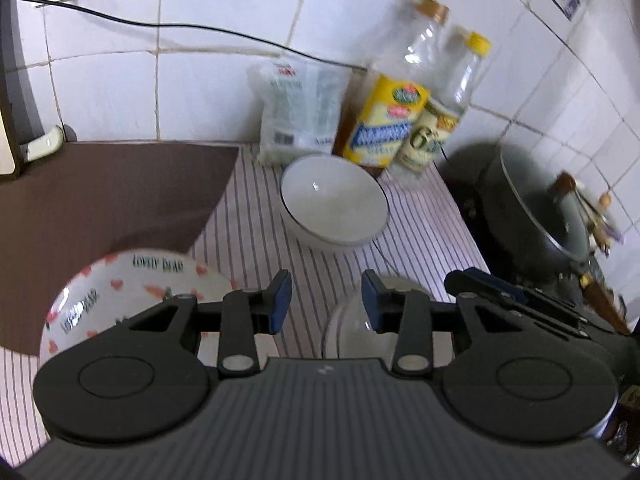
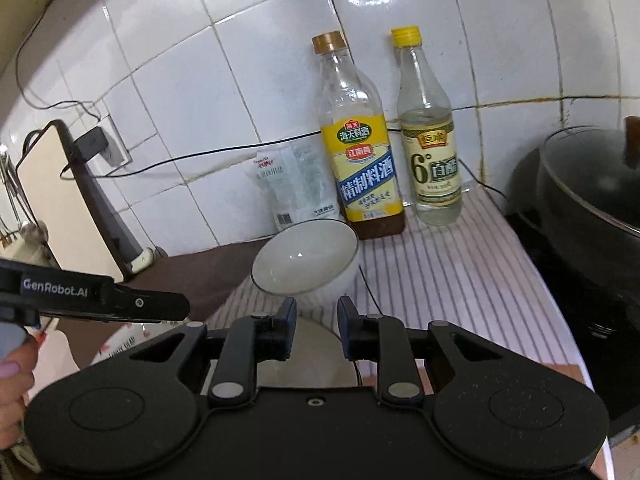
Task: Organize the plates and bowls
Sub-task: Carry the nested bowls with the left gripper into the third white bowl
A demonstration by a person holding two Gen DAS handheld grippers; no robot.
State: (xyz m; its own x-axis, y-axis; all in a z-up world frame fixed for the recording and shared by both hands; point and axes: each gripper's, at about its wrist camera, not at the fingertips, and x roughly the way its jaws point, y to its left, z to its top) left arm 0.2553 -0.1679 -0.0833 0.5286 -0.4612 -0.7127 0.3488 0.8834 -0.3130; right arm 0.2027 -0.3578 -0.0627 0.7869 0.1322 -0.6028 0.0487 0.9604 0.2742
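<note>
A white bowl with a dark rim (image 1: 334, 202) stands on the striped cloth ahead; it also shows in the right wrist view (image 2: 306, 260). A patterned bowl with red hearts (image 1: 120, 292) sits low left, partly behind my left gripper (image 1: 326, 298), which is open and empty. A clear glass bowl or plate (image 1: 356, 332) lies just under its right finger. My right gripper (image 2: 317, 320) is open and empty above a pale plate (image 2: 316, 356), close in front of the white bowl. The left gripper's body (image 2: 92, 300) shows at the left of the right wrist view.
Two bottles (image 2: 360, 168) (image 2: 430, 152) and a salt bag (image 2: 296, 188) stand against the tiled wall. A dark pot with a lid (image 2: 588, 184) sits on the stove at right. A brown mat (image 1: 108, 200) covers the left counter. A cutting board (image 2: 68, 208) leans at left.
</note>
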